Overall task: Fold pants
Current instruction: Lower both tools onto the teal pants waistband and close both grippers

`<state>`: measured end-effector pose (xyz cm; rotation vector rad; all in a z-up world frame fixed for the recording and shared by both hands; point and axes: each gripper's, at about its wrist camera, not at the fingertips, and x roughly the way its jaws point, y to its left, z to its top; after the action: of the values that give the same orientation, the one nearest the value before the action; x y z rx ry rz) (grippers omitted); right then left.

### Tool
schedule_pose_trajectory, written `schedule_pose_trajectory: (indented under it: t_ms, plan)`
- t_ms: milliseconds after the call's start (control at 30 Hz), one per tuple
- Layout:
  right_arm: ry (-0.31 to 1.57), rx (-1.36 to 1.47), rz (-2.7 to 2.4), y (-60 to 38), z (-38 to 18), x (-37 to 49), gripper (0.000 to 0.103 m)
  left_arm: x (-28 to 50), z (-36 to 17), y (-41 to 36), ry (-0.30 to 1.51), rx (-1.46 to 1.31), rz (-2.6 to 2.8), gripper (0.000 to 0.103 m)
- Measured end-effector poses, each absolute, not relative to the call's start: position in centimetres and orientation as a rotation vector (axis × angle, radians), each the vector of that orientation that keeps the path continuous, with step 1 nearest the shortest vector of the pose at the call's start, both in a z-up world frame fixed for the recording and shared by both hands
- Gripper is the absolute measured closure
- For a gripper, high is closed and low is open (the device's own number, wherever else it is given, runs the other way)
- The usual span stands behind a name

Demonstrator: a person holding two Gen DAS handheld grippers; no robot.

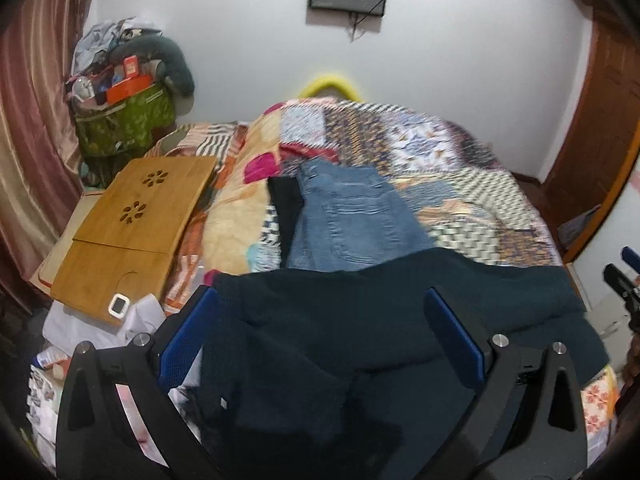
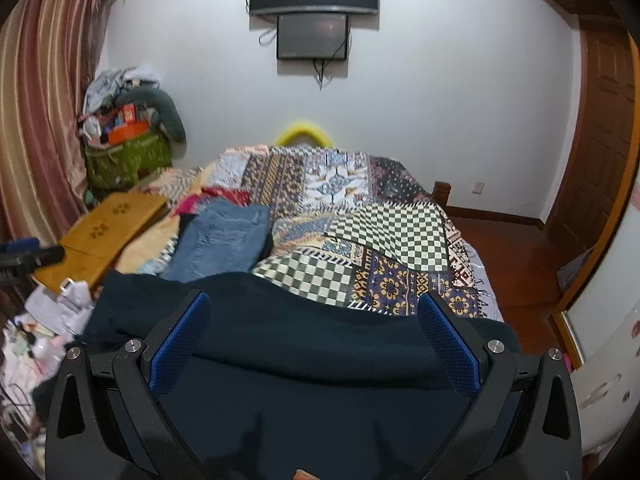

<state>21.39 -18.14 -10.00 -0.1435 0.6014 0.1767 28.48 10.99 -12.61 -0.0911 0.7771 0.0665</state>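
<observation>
Dark navy pants (image 1: 360,320) lie rumpled across the near edge of the bed, and they also fill the lower right wrist view (image 2: 312,344). My left gripper (image 1: 320,328) hovers over their left part, open, its blue-padded fingers (image 1: 188,332) wide apart with cloth between them. Over the pants' right part my right gripper (image 2: 314,340) is open too, its fingers (image 2: 448,344) spread over a raised fold. The right gripper shows at the far right of the left wrist view (image 1: 624,284), and the left gripper at the left edge of the right wrist view (image 2: 28,256).
Folded blue jeans (image 1: 352,216) and a black garment (image 1: 286,208) rest further back on the patchwork quilt (image 1: 460,184). A wooden lap desk (image 1: 136,220) and paper clutter (image 1: 132,320) sit left. A stuffed green bag (image 1: 124,124), a curtain and a wooden door (image 2: 600,152) border the bed.
</observation>
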Motion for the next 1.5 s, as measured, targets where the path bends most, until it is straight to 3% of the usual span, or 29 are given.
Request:
schedule_pose_trajectory:
  t_ms: [167, 233, 300, 367, 633, 833, 1000, 1133, 1233, 1300, 1367, 1500]
  plan:
    - [0.68, -0.166, 0.173, -19.3, -11.9, 25.6, 0.0, 33.2, -16.9, 14.9, 0.907, -0.078, 0.13, 0.0]
    - [0.712, -0.175, 0.179, -19.6, -12.5, 27.3, 0.0, 34.5, -18.7, 16.3, 0.957, -0.102, 0.123, 0.005]
    - [0.755, -0.178, 0.202, -20.0, -13.2, 28.7, 0.0, 35.8, -20.9, 17.7, 1.02, -0.113, 0.146, 0.019]
    - [0.802, -0.18, 0.229, -20.3, -14.2, 30.0, 0.0, 36.6, -22.7, 18.6, 1.065, -0.12, 0.154, 0.026]
    - [0.998, -0.176, 0.394, -19.6, -17.4, 34.8, 0.004, 39.3, -27.9, 21.0, 1.192, -0.181, 0.161, 0.029]
    - [1.062, -0.21, 0.472, -17.7, -19.2, 37.0, 0.016, 41.0, -29.2, 21.6, 1.21, -0.184, 0.174, 0.05]
    - [1.162, -0.237, 0.52, -15.6, -21.4, 38.4, 0.018, 42.4, -30.1, 21.6, 1.245, -0.146, 0.207, 0.064]
    - [1.187, -0.274, 0.544, -14.3, -22.4, 38.7, 0.031, 42.4, -29.9, 21.4, 1.229, -0.129, 0.212, 0.074]
    - [1.173, -0.26, 0.56, -14.2, -22.3, 38.5, 0.041, 41.9, -29.1, 20.6, 1.207, -0.089, 0.217, 0.095]
    - [1.17, -0.254, 0.561, -14.0, -22.3, 38.7, 0.05, 41.5, -28.4, 20.2, 1.189, -0.064, 0.216, 0.094]
    - [1.169, -0.251, 0.567, -13.7, -22.2, 38.4, 0.071, 41.1, -27.8, 20.0, 1.172, -0.05, 0.215, 0.095]
    - [1.135, -0.33, 0.535, -12.5, -22.0, 37.5, 0.092, 40.0, -25.9, 20.4, 1.121, -0.049, 0.22, 0.095]
